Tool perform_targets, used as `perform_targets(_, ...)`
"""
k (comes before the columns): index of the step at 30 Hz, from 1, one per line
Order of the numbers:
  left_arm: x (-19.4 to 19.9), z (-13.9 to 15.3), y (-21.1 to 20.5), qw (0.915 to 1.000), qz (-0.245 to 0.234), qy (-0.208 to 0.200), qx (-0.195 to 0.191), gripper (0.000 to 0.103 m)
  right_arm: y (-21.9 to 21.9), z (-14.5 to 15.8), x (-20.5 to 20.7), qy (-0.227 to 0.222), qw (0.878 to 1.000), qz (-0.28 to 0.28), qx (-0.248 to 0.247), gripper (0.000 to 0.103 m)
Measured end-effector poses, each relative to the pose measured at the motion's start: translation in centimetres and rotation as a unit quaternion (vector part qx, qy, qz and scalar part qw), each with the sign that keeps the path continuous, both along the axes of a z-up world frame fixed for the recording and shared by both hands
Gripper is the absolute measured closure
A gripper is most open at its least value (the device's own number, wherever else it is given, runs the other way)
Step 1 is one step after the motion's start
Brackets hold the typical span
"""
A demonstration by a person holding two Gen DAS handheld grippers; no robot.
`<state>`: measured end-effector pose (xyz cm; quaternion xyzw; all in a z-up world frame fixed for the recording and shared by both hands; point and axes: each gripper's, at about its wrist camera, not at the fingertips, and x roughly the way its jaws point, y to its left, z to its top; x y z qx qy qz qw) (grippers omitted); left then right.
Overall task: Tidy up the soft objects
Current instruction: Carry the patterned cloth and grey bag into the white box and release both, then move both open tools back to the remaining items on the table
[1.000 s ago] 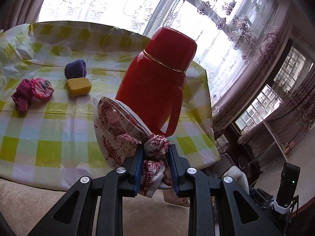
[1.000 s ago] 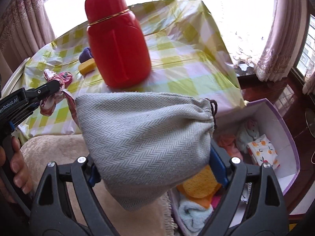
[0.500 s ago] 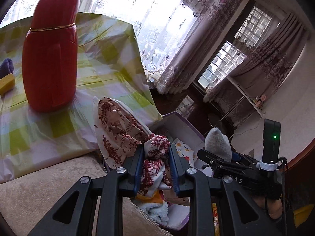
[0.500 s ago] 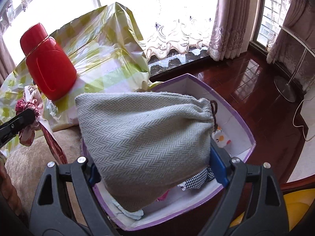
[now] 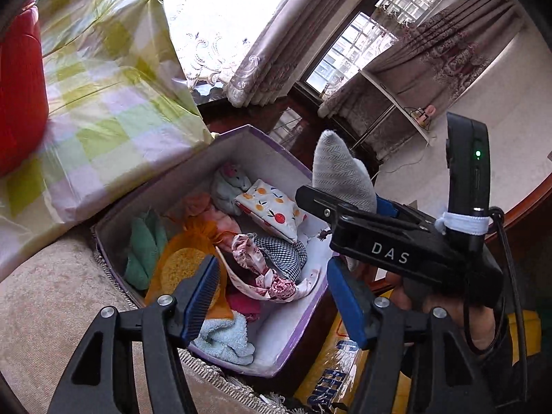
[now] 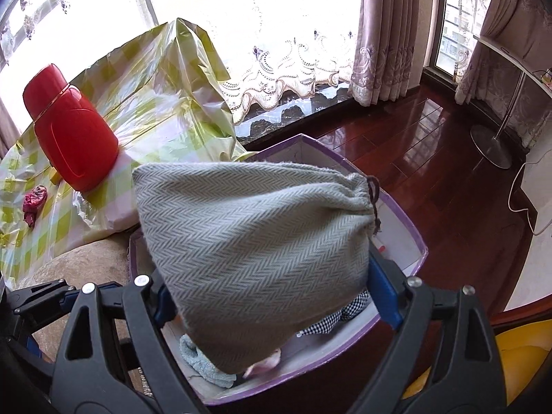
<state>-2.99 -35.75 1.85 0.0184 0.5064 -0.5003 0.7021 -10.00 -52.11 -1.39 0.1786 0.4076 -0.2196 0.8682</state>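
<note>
Left fingers: the left gripper [image 5: 272, 296] is spread wide with nothing between its blue pads, poised over the box.
Right fingers: the right gripper [image 6: 272, 296] is clamped on the grey herringbone drawstring pouch [image 6: 255, 252], and its pad faces are mostly buried behind the cloth.
Pouch: held above the white box with purple rim [image 6: 396, 203], it blocks most of the interior in the right wrist view.
Box contents: the red-and-white patterned cloth bag [image 5: 265, 276] lies inside among a checked cloth [image 5: 283, 255], a fruit-print pouch [image 5: 272, 208], a green towel [image 5: 145, 245] and an orange mesh bag [image 5: 193, 245]; deeper items are hard to make out.
Table: the red thermos flask [image 6: 69, 131] stands on the green-checked tablecloth [image 6: 155, 79], cut off at the left wrist view's edge.
</note>
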Motion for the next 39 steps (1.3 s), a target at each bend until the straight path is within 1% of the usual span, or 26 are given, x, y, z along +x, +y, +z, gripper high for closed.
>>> perform_targets(4, 1.1, 0.1, 1.2, 0.9997, 0.025, 0.001, 0.001, 0.038, 0.2, -0.4, 0.4, 0.005, 1.000, 0.005, 0.007, 0.013)
perform_targets(7, 1.7, 0.2, 1.9, 0.9993, 0.037, 0.000, -0.002, 0.038, 0.6, -0.5, 0.8, 0.014, 1.000, 0.011, 0.002, 0.012)
perform_targets(14, 2.8, 0.3, 3.4, 0.9981, 0.061, -0.005, -0.007, 0.038, 0.8, -0.1, 1.0, 0.011, 1.000, 0.012, 0.000, 0.012)
perform_targets(19, 3.4, 0.6, 5.0, 0.9966, 0.081, -0.011, -0.011, 0.038, 2.0, 0.1, 1.8, 0.007, 0.999, 0.031, 0.004, 0.012)
perform_targets(23, 4.1, 1.0, 6.9, 0.9939, 0.108, -0.021, -0.011, 0.038, 3.5, 0.2, 2.8, 0.005, 0.999, 0.053, 0.006, 0.012)
perform_targets(28, 5.3, 1.5, 10.0, 0.9883, 0.149, -0.028, -0.015, 0.038, 6.4, 0.3, 4.4, 0.005, 0.995, 0.096, -0.001, 0.012)
perform_targets(33, 6.7, 1.4, 13.8, 0.9803, 0.194, -0.032, -0.011, 0.038, 9.8, 0.6, 6.0, -0.001, 0.990, 0.141, 0.006, 0.012)
perform_targets(37, 7.8, 1.3, 17.3, 0.9710, 0.236, -0.036, -0.004, 0.038, 13.1, 0.7, 7.2, 0.000, 0.984, 0.178, 0.014, 0.012)
perform_targets(39, 8.3, 1.5, 19.3, 0.9649, 0.259, -0.041, -0.002, 0.038, 15.0, 0.8, 7.8, 0.002, 0.979, 0.202, 0.011, 0.012)
